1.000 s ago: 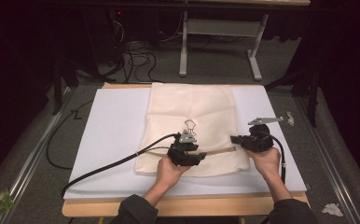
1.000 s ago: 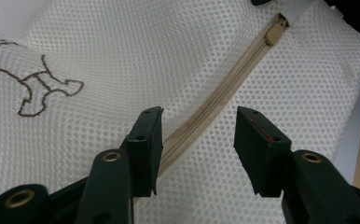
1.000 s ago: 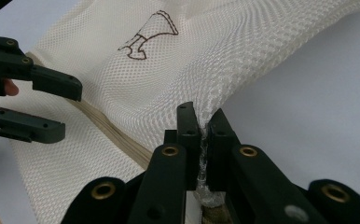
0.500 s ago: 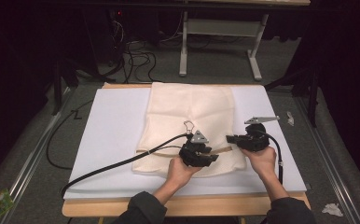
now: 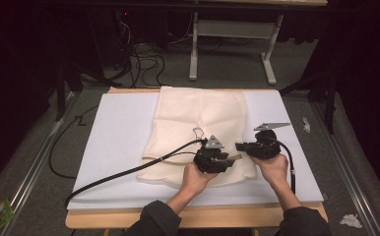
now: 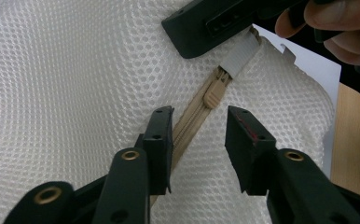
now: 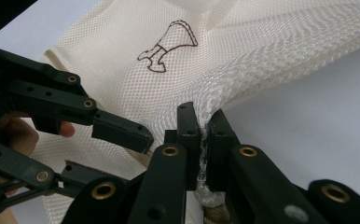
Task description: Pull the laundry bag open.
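Table [image 5: 129, 147] under a white sheet carries a cream mesh laundry bag [image 5: 198, 123], lying flat from the far edge to near the person's side, its near end bunched between the two grippers. A small dark printed figure [image 7: 166, 45] marks the mesh on the upper face. Along the near end runs a tan zipper [image 6: 187, 123], with its slider and pull tab [image 6: 214, 91] sitting just short of the bag's corner.

The right gripper [image 7: 204, 128] is clamped on a pinch of mesh at that corner, jaws nearly together with fabric gathered between them. The left gripper [image 6: 199, 140] stands wide, jaws astride the zipper line and just short of the pull tab, touching nothing.

The bag looks light, soft and limp; it would likely fold and drag rather than resist, so the corner hold serves as an anchor. The pull tab is the sensible place to grip: small, stiff and possibly slippery, so it needs a square, centred bite.
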Tool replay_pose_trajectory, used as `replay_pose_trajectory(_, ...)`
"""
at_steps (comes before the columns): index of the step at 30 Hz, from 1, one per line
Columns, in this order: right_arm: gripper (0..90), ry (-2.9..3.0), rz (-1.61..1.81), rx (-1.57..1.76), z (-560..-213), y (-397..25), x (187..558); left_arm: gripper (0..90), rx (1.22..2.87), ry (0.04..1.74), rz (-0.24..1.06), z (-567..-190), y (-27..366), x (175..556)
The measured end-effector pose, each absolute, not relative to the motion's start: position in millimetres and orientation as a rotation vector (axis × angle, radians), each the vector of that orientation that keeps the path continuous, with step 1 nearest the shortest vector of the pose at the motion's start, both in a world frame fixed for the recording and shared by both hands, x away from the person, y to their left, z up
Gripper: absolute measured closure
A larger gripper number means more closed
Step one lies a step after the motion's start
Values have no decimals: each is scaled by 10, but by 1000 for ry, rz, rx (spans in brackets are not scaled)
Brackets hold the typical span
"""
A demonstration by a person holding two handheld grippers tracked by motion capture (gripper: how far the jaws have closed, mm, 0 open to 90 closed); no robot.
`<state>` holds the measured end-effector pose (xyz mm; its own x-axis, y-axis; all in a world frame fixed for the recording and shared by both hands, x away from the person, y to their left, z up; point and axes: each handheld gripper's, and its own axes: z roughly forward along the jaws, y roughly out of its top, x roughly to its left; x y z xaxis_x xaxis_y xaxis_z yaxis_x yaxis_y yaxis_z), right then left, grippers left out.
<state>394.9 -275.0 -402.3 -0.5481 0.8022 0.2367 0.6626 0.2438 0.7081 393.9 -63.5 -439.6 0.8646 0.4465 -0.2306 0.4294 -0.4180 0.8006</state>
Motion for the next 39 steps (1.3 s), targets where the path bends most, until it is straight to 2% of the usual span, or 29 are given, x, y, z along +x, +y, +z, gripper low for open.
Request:
replay_pose_trajectory(8,884,2340,1238,1363,-4022,-2710,3948,585,2078,634,27,-4407,-653,3947)
replay_pose_trajectory(24,885,2355,1242,1353,-4045,-2626,3972,677,2033,613,2,-4449,-682,3924)
replay_pose_trajectory(39,885,2364,1250,1344,-4054,-2597,3973,861,2016,625,12,-4425,-684,3942)
